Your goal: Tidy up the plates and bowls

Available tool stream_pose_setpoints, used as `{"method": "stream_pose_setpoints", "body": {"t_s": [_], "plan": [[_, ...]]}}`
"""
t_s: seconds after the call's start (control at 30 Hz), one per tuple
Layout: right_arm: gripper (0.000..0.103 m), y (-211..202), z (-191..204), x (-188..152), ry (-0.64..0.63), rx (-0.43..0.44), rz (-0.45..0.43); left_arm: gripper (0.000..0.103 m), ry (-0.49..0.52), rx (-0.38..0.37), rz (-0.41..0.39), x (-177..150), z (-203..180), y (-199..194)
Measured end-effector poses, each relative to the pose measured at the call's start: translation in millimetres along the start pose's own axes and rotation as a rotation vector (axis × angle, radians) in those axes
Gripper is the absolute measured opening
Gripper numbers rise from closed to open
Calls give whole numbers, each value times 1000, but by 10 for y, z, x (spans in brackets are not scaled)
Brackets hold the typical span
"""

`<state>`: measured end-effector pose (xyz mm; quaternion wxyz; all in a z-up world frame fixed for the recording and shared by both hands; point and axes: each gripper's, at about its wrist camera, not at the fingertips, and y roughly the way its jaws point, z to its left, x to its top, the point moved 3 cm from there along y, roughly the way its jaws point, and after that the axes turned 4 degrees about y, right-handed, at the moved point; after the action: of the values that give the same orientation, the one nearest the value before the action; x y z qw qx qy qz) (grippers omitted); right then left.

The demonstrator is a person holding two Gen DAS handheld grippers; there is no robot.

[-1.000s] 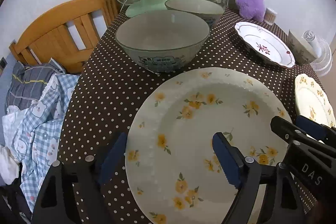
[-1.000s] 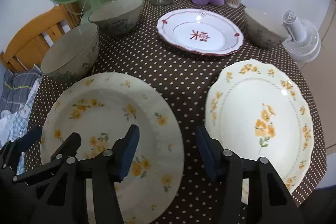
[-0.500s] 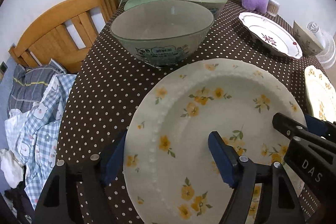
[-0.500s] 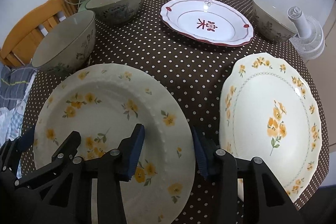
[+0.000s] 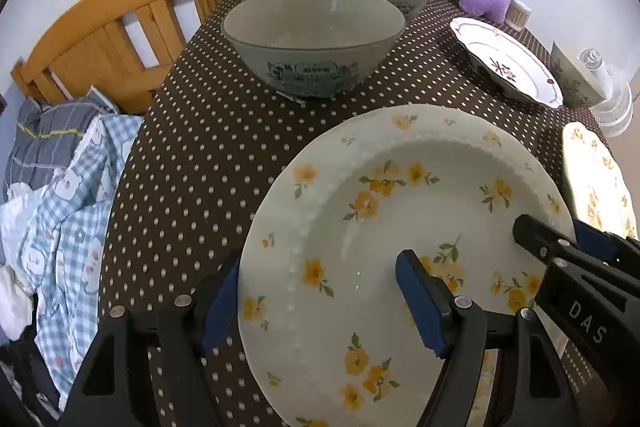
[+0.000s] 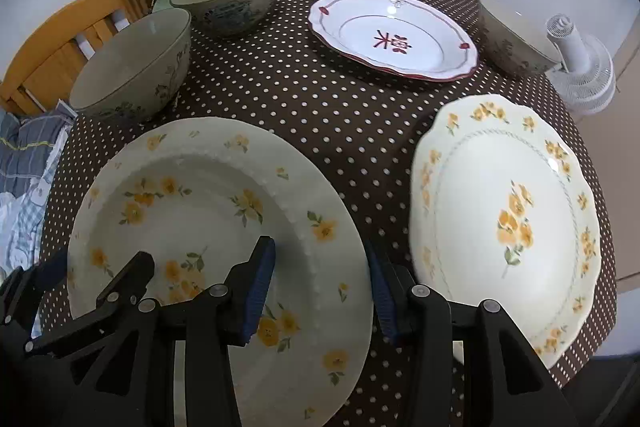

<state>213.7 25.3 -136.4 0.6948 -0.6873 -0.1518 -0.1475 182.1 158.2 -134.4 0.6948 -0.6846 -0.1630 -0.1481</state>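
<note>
1. Left wrist view: the left tool [image 5: 316, 303] is spread open astride the near left rim of the beaded floral plate [image 5: 400, 227], one finger outside the edge, the other over the well. The plate sits on the polka-dot worktop [image 5: 200, 147], just in front of the nearer bowl [image 5: 314, 35]. To grip well, I judge the outer finger should slide under the rim before closing.

2. Right wrist view: the right tool [image 6: 320, 287] is likewise open, straddling the same plate's [image 6: 208, 211] right rim. Closing both tools together should keep the plate level.

3. Only this view shows the whole scalloped floral plate [image 6: 508, 219], a likely stacking target, plus the red-trimmed plate [image 6: 394, 35] and a third bowl [image 6: 512, 39]. Only the left view shows the bedding [image 5: 56, 187] beside the worktop.
</note>
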Motion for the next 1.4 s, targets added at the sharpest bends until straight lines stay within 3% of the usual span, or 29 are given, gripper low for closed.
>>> {"method": "stream_pose_setpoints", "body": {"t_s": [0.6, 1.4], "plan": [[50, -471, -344, 9, 13, 9, -69, 76, 10, -3, -100, 72, -328, -458], [50, -542, -1701, 124, 105, -34, -75, 76, 90, -58, -101, 231, -1636, -466]]}}
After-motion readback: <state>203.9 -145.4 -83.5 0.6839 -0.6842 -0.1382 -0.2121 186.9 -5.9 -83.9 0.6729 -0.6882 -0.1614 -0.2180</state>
